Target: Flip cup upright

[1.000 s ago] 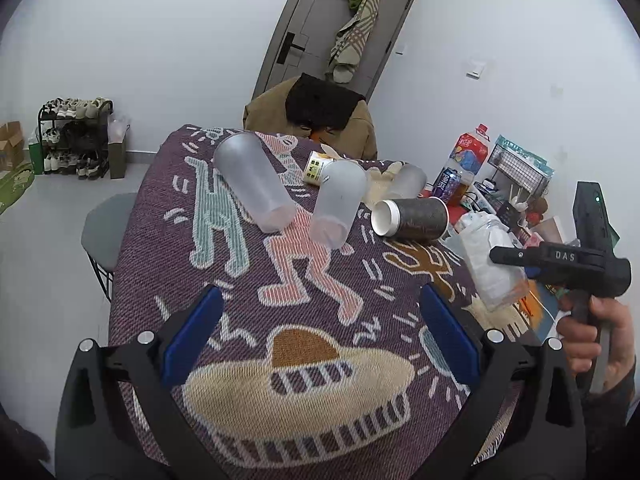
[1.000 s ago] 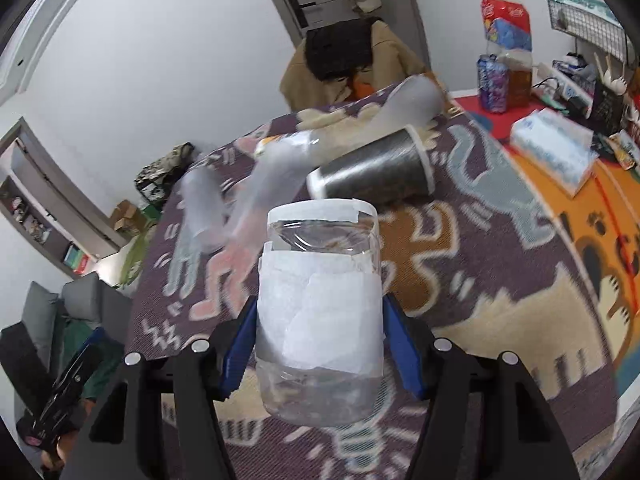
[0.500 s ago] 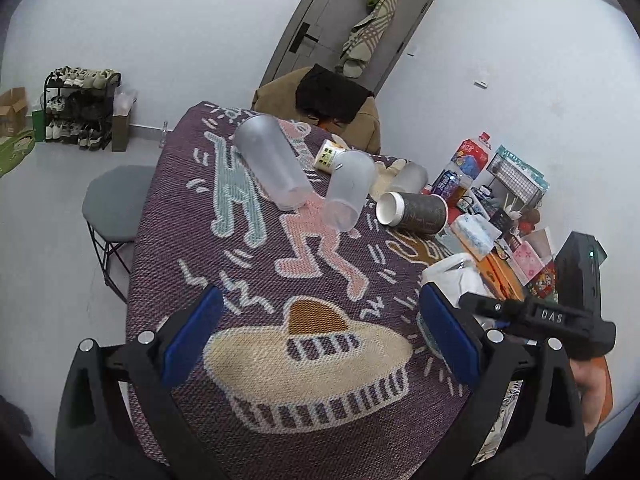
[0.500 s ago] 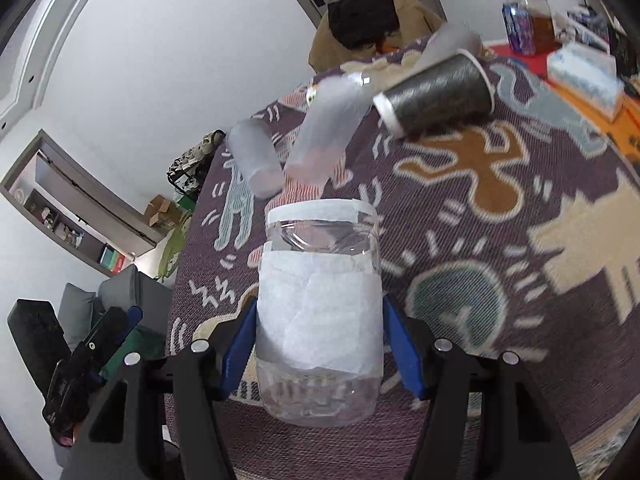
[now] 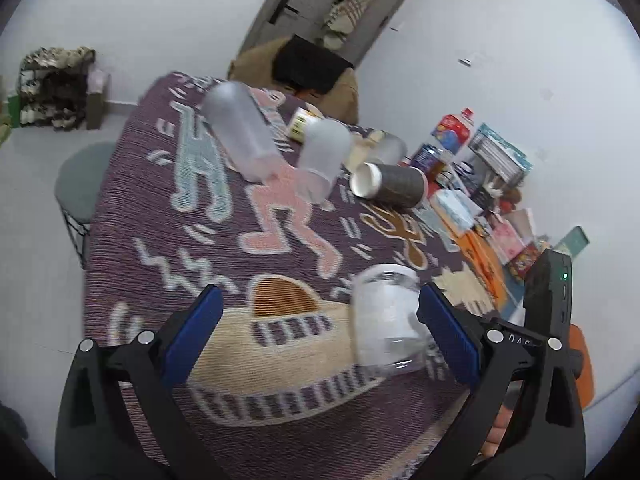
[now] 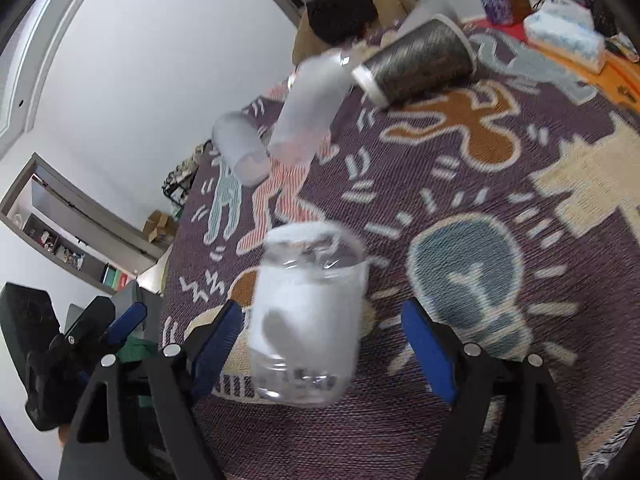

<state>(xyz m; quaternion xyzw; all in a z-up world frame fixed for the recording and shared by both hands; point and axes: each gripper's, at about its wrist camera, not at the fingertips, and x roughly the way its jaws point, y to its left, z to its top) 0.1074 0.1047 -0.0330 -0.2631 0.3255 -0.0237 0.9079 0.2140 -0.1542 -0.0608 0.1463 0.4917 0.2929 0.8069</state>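
Observation:
A clear plastic cup with a white paper label (image 6: 308, 316) stands upright on the patterned cloth, mouth up, between the spread blue pads of my right gripper (image 6: 320, 340), which is open with a gap on each side of the cup. The cup also shows in the left wrist view (image 5: 386, 320), blurred, near the right pad. My left gripper (image 5: 316, 332) is open and empty above the cloth. Two frosted cups (image 5: 244, 136) (image 5: 322, 160) and a dark paper cup (image 5: 390, 186) lie on their sides farther back.
The table is covered by a purple cloth with cartoon figures (image 5: 168, 216). Bottles, a tissue pack and books (image 5: 460, 200) crowd the right side. A chair with a dark jacket (image 5: 308, 64) stands behind the table. A grey stool (image 5: 80, 180) stands at the left.
My right gripper has opened and let go of the labelled cup, which now stands on the cloth. Both grippers have moved down toward the near end of the table.

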